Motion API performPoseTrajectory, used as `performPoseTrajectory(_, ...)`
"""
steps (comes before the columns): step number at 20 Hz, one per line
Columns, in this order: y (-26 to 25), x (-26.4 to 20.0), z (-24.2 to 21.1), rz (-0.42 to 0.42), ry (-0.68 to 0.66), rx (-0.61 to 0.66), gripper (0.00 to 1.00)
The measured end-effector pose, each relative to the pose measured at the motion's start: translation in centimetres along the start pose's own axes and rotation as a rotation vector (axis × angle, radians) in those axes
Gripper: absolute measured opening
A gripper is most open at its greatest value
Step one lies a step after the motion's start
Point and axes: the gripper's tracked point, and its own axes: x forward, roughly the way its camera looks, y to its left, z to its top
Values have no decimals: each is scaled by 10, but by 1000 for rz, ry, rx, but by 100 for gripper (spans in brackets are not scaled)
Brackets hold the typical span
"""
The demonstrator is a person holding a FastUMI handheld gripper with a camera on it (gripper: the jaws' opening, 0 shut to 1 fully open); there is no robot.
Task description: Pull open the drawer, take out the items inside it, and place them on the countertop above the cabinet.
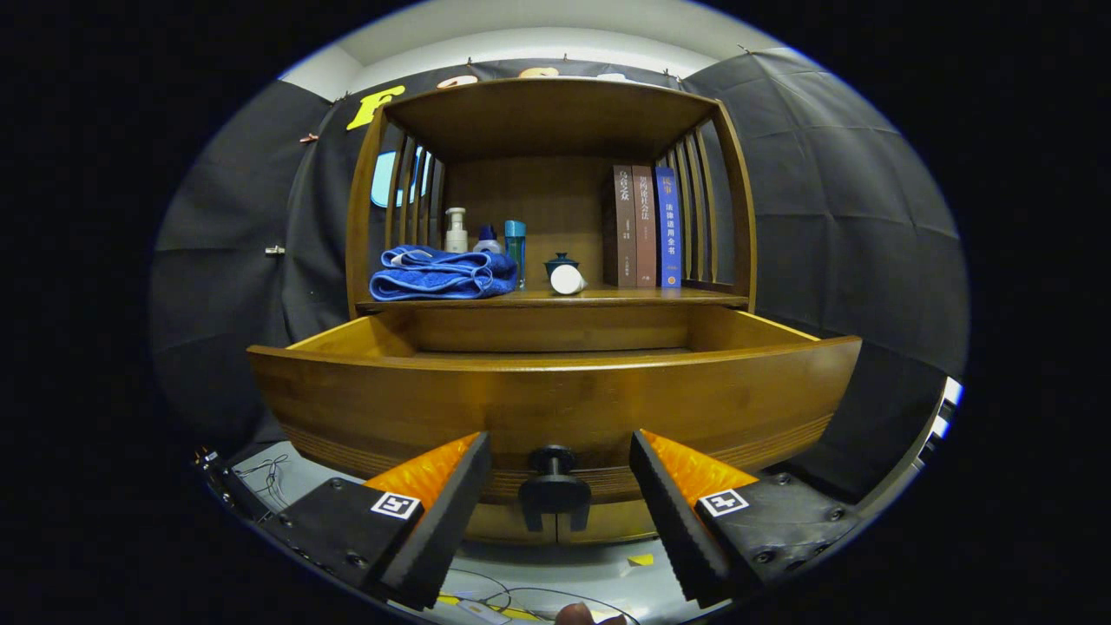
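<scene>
A wooden cabinet's drawer (pixel 555 395) stands pulled out toward me, its curved front wide across the view. Its dark round knob (pixel 554 480) sits between my fingers, apart from both. My gripper (pixel 560 460) is open, fingers spread on either side of the knob, touching nothing. The drawer's inside is hidden behind its front panel. Above it lies the countertop (pixel 608 298), carrying a folded blue towel (pixel 431 273), a white pump bottle (pixel 456 231), a teal bottle (pixel 516 247), a small dark lidded cup (pixel 562 263) and a white cup on its side (pixel 567 279).
Three books (pixel 644 227) stand upright at the countertop's right end, under the shelf's wooden top and between slatted sides. Cables (pixel 269 473) and yellow tape (pixel 640 560) lie on the pale floor below the drawer. A fingertip (pixel 577 615) shows beneath the gripper.
</scene>
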Motion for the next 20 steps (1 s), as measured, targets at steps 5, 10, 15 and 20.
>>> performPoseTrajectory(5, 5, 3, -1, 5, -12, 0, 100)
performPoseTrajectory(10, 6, 22, 6, 17, 10, 45, 99)
performPoseTrajectory(15, 6, 54, 17, 22, -9, 16, 99)
performPoseTrajectory(20, 9, 95, 25, 17, 4, 12, 100)
